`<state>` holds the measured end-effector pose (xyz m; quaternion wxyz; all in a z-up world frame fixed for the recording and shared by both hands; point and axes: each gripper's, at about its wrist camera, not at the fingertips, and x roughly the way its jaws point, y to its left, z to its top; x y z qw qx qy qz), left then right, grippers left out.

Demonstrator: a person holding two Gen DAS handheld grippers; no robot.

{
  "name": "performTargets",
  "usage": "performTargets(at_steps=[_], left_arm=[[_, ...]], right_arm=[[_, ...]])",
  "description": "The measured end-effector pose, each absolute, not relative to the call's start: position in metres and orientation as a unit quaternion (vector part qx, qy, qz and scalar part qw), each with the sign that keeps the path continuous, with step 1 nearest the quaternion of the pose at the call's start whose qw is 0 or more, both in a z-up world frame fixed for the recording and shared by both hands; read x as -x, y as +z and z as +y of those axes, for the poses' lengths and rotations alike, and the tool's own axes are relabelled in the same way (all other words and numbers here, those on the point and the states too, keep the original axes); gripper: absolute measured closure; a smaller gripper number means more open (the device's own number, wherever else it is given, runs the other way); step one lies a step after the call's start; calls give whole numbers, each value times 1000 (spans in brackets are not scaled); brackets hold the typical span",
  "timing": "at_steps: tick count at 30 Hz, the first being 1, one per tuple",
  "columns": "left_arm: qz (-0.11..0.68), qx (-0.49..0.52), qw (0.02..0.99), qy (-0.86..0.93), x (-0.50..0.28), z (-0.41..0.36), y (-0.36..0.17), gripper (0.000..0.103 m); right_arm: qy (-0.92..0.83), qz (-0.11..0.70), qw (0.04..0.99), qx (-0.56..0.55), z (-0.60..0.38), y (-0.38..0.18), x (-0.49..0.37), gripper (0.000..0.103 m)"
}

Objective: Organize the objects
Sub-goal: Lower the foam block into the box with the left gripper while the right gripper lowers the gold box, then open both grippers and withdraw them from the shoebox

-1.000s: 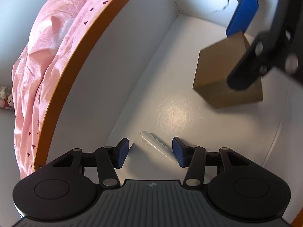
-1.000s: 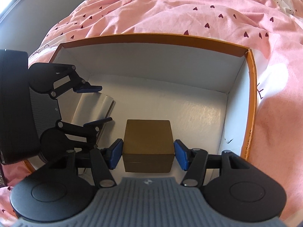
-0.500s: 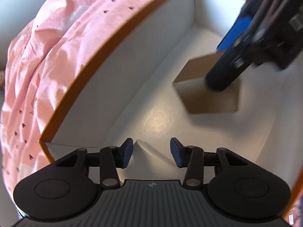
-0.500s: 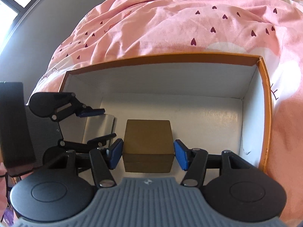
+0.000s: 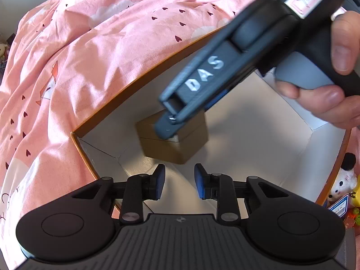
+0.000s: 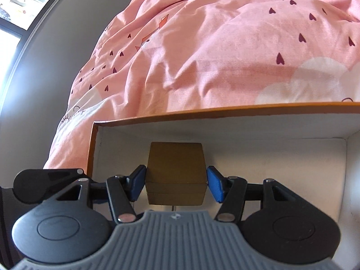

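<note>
Right gripper (image 6: 176,181): blue pads clamped on the two side faces of the brown box (image 6: 176,173), one pad on each side, the box square between them and projecting forward of the fingertips. In the left wrist view the same tool crosses the upper right as a dark body lettered "DAS", angled down into the carton, with the person's right hand (image 5: 337,67) wrapped round its handle, thumb and fingertips showing.

Left gripper (image 5: 179,181): jaws apart, nothing between the pads, tips at the near edge of the carton floor, pointing toward the near left corner.

Change from one second ago: the brown box then sat toward the right part of the carton with the right gripper's fingers around it; it now sits near the left corner, close to the left wall. The white item that lay ahead of the left gripper's tips is no longer visible there. The left view has pulled up and back, taking in more bedding.

White carton with orange rim (image 6: 225,110): open-topped, resting on the pink heart-print bedspread (image 6: 225,51).

Brown box (image 5: 180,150): inside the carton, just ahead of the left gripper's tips; whether it touches the floor cannot be told.
</note>
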<state>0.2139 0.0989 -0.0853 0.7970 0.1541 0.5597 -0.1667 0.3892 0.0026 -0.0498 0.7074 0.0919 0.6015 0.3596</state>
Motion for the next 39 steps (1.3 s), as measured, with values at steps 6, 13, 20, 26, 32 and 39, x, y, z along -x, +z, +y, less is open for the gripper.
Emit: performTargets(at_steps=[6,13,20,26,32,39], left_arm=[[560,-150,799,-162,-265,103,-67,72],[554,-141,806,-155,-281,100,-48,73],[552,-132,808,-159,-280,101,-41,73],[552,-124,810,-156,-274,101,-36,73],[542,-94,821,-153,-257,95,-21,73],[499,-55,852,-147,-218,86,15,73]], right_arm=[[360,611,697,-106,24,-58,-396,42],[377,607,683,-154,26,-58,-402,40],[382,606,684,-137,31,-61,-400,65],[391,599,689,-118,42,-67,-395,82],[394,592,695,-107,36,-58,-389,82],[419,532,731,-79,-4,-8,-347,80]])
